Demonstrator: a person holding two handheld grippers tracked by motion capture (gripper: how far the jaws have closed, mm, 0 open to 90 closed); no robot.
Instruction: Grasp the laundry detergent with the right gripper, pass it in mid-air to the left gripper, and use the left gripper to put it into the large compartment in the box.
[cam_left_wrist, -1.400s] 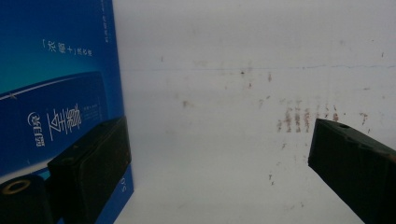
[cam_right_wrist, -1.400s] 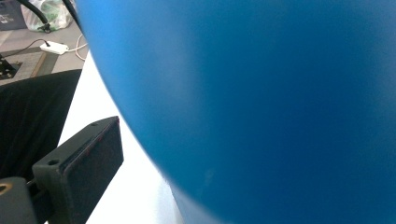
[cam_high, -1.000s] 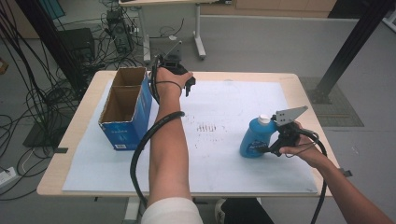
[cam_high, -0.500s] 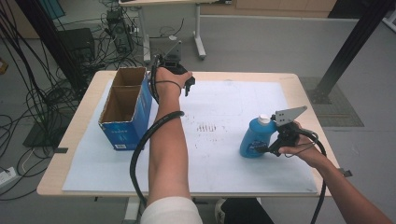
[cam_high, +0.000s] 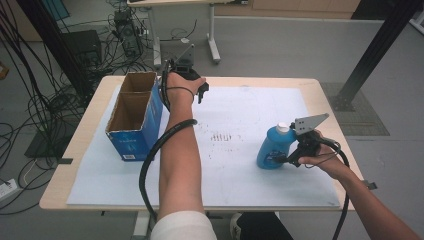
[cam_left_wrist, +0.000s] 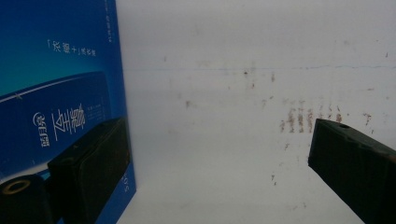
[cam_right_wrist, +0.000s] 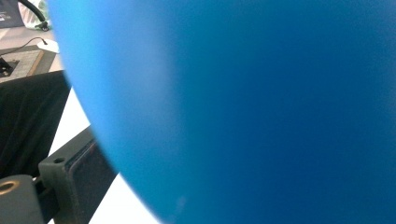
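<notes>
A: The right gripper (cam_high: 286, 159) is at the right of the high view, and its jaws squeeze the blue bottle (cam_high: 272, 147) low on its fat part.

B: Where is the bottle?

A: It stands up straight on the white sheet (cam_high: 235, 125), right of the middle, with its white cap (cam_high: 283, 127) on top. In the right gripper view the bottle (cam_right_wrist: 261, 107) is so close that it is all blur, so I can't be sure how deep the jaws sit, but I think the hold is good.

B: And the other one?

A: The left gripper (cam_high: 192, 85) is near the top middle, just beside the open blue box (cam_high: 134, 117). Its jaws are wide apart with nothing between them.

B: How should the lift go?

A: Squeeze tight, lift straight up and slow, and keep the bottle from tipping. The box looks like the place for it, so carry it high over the box's wall.
</notes>
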